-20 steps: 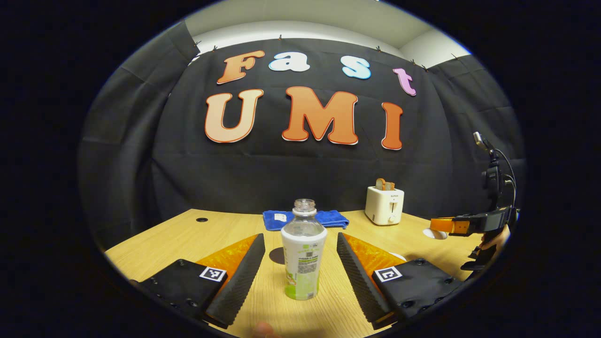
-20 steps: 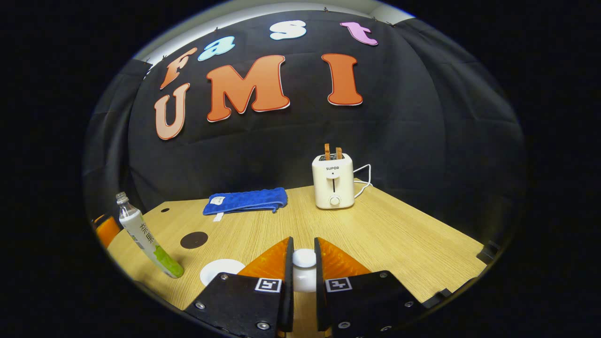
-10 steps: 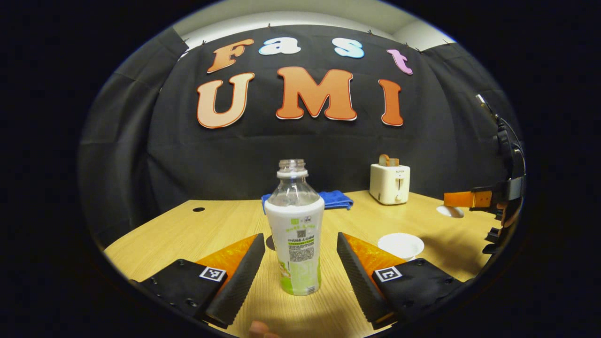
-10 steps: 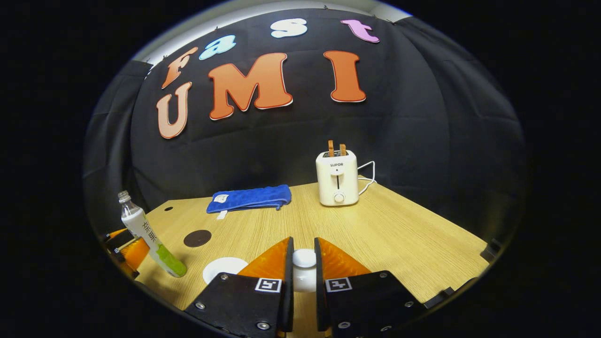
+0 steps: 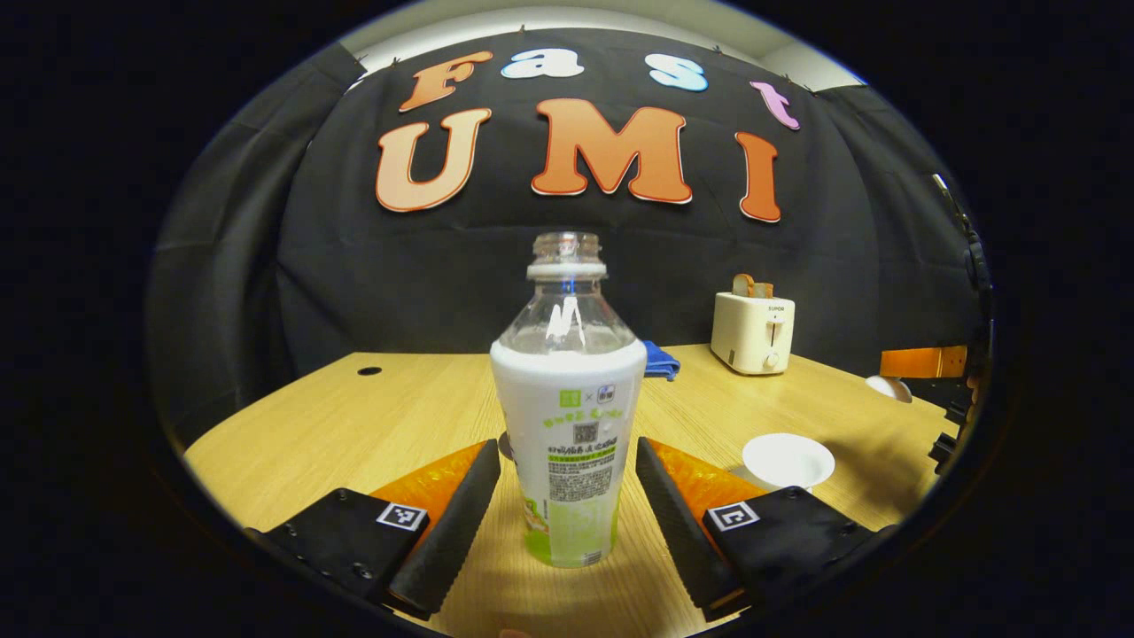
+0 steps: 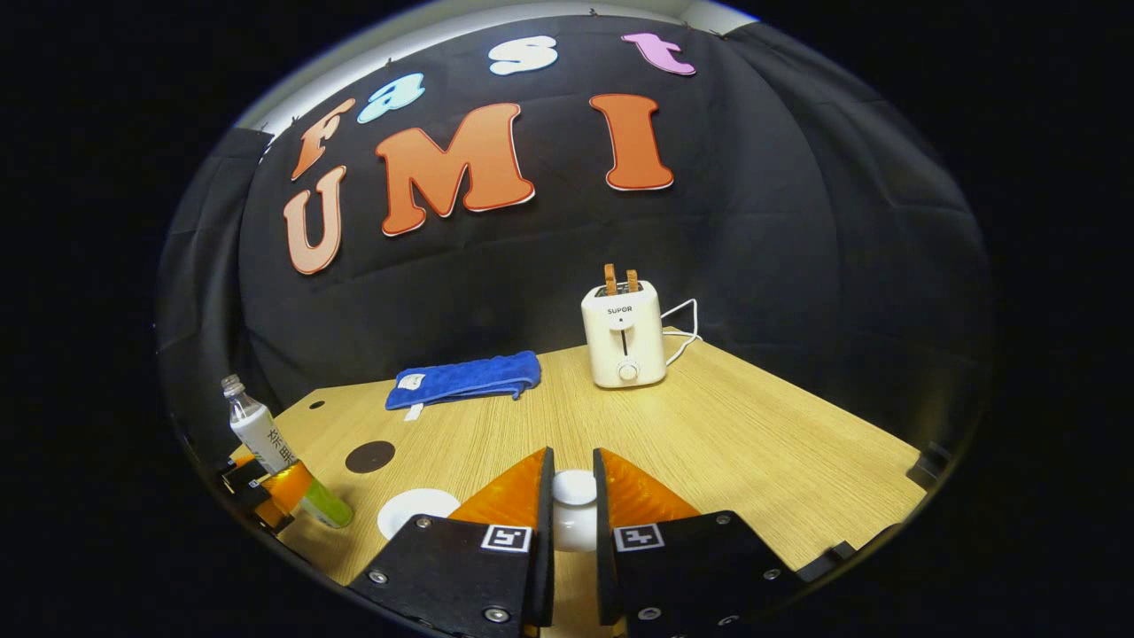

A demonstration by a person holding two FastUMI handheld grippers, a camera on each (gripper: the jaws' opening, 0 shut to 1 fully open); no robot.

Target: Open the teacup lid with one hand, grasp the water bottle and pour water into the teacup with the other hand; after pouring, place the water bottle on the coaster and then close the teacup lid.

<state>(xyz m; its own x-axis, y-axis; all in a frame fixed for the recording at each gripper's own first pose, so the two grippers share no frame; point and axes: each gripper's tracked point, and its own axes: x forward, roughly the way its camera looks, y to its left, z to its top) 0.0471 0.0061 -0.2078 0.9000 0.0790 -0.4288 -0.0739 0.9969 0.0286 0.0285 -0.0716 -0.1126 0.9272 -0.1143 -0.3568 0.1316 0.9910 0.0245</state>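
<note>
"SUPOR" is printed on the front of the white toaster (image 6: 623, 335); print on the bottle (image 5: 569, 416) label is too small to read.

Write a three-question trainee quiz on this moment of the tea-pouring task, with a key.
1. True or false: the left gripper is shut on the water bottle.
2. What does the right gripper hold? A) teacup lid B) blue towel C) toaster
3. Fill in: the dark round coaster lies on the ____.

Key: 1 false, its fingers stand open on either side of the bottle; 2 A; 3 table.
</note>
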